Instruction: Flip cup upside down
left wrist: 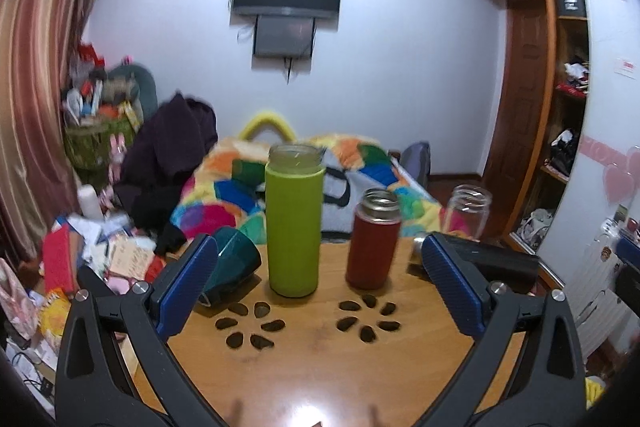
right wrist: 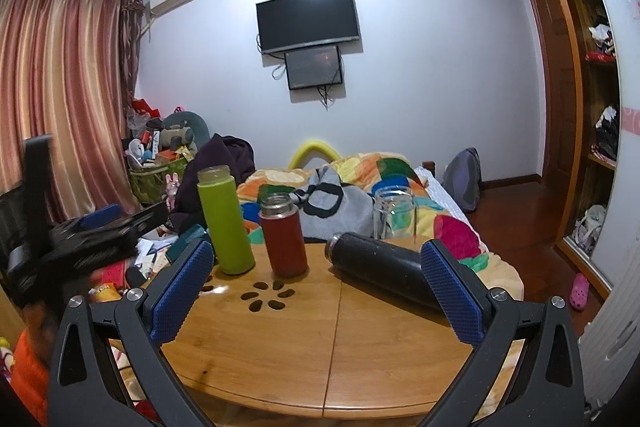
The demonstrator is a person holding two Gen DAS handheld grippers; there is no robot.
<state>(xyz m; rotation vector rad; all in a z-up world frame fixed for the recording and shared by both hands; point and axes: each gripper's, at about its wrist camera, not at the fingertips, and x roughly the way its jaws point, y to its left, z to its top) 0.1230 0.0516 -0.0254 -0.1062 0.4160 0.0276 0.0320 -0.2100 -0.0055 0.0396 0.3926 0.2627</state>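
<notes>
A dark teal cup (left wrist: 232, 263) lies on its side at the left of the round wooden table (left wrist: 320, 347), partly behind my left gripper's left finger. A tall green bottle (left wrist: 294, 219) and a shorter red flask (left wrist: 374, 241) stand upright mid-table, both uncapped. My left gripper (left wrist: 316, 263) is open and empty, low over the near table. My right gripper (right wrist: 316, 269) is open and empty; a black flask (right wrist: 380, 265) lies on its side just ahead of its right finger. The green bottle (right wrist: 224, 219) and the red flask (right wrist: 282, 233) also show there.
A clear glass jar (right wrist: 394, 213) stands at the table's far right edge. A bed with a colourful quilt (right wrist: 360, 183) lies behind the table. Clutter covers the floor at the left (left wrist: 100, 251). My left gripper's black body shows at the left of the right wrist view (right wrist: 80, 235).
</notes>
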